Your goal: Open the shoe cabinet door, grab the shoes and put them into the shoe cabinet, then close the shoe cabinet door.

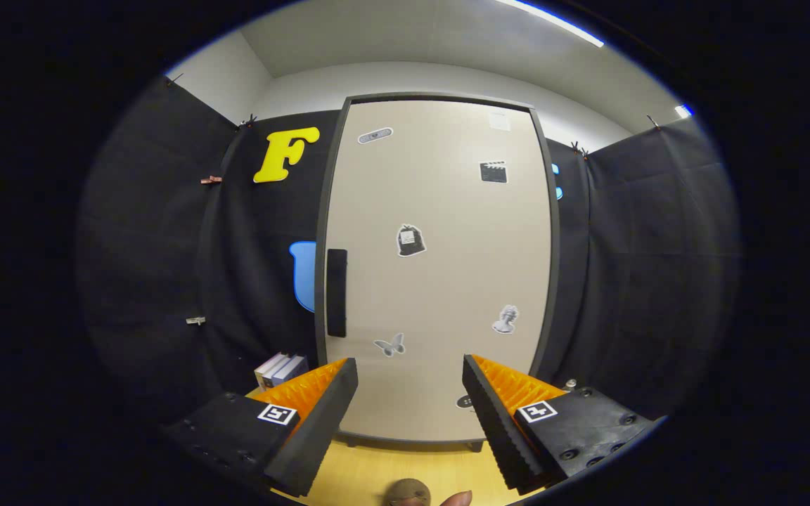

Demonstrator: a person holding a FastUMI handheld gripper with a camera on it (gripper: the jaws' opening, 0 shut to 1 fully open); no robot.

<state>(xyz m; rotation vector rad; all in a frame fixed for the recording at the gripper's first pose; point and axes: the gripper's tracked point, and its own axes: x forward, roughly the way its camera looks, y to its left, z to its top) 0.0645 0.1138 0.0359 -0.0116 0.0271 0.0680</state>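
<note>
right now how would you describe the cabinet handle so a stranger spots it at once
A tall pale cabinet stands against the black cloth wall, beyond the open tongs. The handle is a narrow dark vertical bar along the closed door's left edge, about mid-height. The stickers scattered nearby are small and irregular; the bar is long, plain and straight.

Gripper (410,393): two wedge-shaped fingers (320,422) with ribbed inner faces and serrated pads, set apart. Each black mounting block carries a square black-and-white fiducial tag (278,414); recessed screws (591,460) on one block.

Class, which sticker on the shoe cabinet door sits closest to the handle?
The butterfly sticker, just beside the black handle's lower end, ahead of the open fingers.
</note>
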